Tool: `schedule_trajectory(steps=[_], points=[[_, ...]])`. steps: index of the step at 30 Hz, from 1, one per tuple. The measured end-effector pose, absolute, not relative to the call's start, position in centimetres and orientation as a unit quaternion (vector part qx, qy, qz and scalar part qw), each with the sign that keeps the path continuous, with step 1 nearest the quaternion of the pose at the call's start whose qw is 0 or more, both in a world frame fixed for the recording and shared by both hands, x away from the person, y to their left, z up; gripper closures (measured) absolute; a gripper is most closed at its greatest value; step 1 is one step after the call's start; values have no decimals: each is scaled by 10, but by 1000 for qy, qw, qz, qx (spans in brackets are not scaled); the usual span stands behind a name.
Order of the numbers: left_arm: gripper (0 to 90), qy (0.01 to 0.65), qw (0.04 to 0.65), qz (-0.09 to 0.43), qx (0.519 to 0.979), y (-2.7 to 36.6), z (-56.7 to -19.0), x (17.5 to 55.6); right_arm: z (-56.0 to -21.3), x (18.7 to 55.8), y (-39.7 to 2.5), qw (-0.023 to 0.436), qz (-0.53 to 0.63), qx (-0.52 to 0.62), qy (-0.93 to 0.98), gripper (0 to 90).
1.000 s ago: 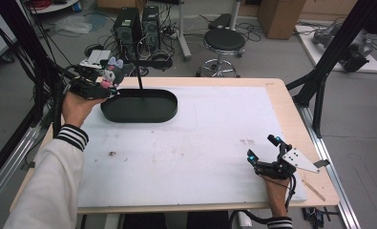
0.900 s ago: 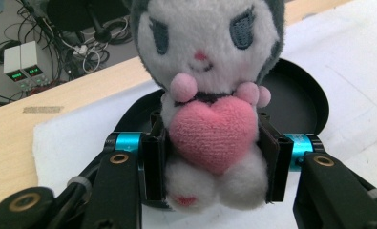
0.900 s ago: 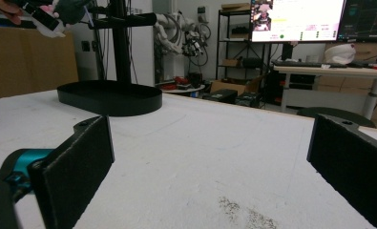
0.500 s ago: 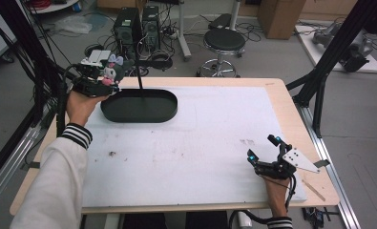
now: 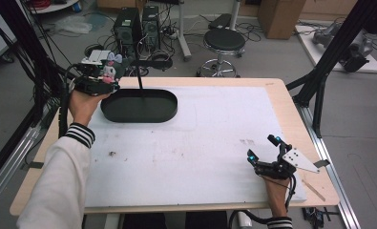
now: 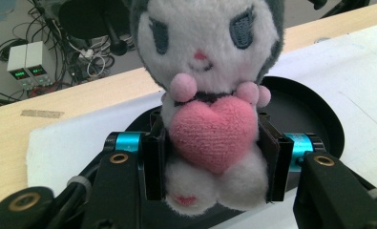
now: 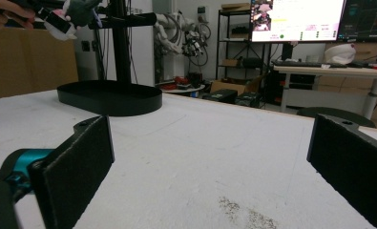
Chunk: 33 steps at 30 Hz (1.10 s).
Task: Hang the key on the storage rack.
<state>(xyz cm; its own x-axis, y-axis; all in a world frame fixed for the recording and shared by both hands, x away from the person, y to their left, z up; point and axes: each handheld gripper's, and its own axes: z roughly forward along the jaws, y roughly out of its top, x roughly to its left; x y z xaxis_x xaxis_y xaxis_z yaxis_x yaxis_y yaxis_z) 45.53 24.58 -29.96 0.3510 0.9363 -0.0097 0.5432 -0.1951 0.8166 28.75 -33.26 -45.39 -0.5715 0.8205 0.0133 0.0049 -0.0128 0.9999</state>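
At the upper left of the high view, the left gripper (image 5: 101, 78) is held above the table's far left corner, its jaws clamped on a plush toy (image 5: 110, 67). In the left gripper view the plush toy (image 6: 210, 100) sits in the middle of the frame, white with grey ears and a pink heart on its chest, squeezed at the body between the two black jaws. Behind and below it lies the black oval tray (image 6: 315, 114), whose open floor shows to the right of the toy.

In the high view the black oval tray (image 5: 139, 106) rests on the white mat (image 5: 200, 148) toward the upper left, just right of the left hand (image 5: 83, 102). A thin black pole (image 5: 139, 71) rises in front of the tray's middle and crosses its far rim. Beyond the table's far edge stand two computer towers (image 5: 138, 24) and a round stool (image 5: 224, 40) among loose cables.

The right gripper (image 5: 265, 155) rests low on the mat at the lower right, well apart from the tray. Its jaws are spread wide with nothing between them; in the right gripper view they frame bare mat, with a smudge of dark specks (image 7: 246, 214) at the bottom centre and the tray (image 7: 109, 98) far off at upper left.
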Motion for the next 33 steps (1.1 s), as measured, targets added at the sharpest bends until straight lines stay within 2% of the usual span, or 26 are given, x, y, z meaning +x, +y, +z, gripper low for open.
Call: schedule_trajectory(steps=[9,21,33], points=[[548,519,371,263,724,246,-304,460,-454,288,-333,324,630,331,624,9],[548,520,330,262,743,241,-308,459,-454,288,-333,324,630,331,624,9],[548,521,314,256,751,245,-320,453,-454,288,-333,326,630,330,623,9]])
